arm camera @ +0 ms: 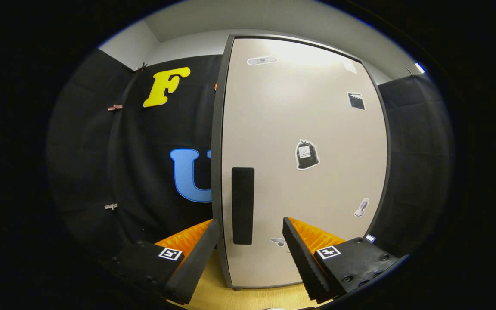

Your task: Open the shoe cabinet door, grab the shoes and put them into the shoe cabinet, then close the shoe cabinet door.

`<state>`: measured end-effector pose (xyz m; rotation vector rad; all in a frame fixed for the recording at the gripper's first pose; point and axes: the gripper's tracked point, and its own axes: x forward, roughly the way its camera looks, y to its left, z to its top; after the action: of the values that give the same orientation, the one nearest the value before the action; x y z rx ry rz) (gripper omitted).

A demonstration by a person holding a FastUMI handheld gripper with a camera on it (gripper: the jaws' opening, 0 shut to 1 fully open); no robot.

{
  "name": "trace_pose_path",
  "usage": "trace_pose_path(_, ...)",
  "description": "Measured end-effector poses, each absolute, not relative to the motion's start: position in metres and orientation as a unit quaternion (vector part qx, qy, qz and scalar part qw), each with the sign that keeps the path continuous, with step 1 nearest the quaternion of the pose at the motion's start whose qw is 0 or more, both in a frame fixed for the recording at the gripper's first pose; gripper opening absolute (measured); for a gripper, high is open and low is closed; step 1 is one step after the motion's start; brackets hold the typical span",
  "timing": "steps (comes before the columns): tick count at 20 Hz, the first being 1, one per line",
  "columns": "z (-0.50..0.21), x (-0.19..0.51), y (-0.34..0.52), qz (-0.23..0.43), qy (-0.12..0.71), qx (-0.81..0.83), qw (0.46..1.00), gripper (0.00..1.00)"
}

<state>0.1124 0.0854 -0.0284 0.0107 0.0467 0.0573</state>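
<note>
The shoe cabinet's pale beige door (304, 129) with a dark frame stands straight ahead and looks closed, carrying a few small stickers. A black vertical handle (243, 206) sits near the door's left edge. My gripper (250, 230) is open, its two fingers on either side of the handle's lower part, just short of the door. Nothing is held between the fingers.
The cabinet rests on a light wooden floor (248, 297). Black cloth walls close in on the left and right of the cabinet. A pale wall and ceiling show above.
</note>
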Motion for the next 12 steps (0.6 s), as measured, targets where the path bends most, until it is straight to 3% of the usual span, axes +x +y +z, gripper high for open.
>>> trace_pose_path(12, -0.043, 0.161, 0.090, 0.012, 0.026, 0.014, 0.999, 0.88)
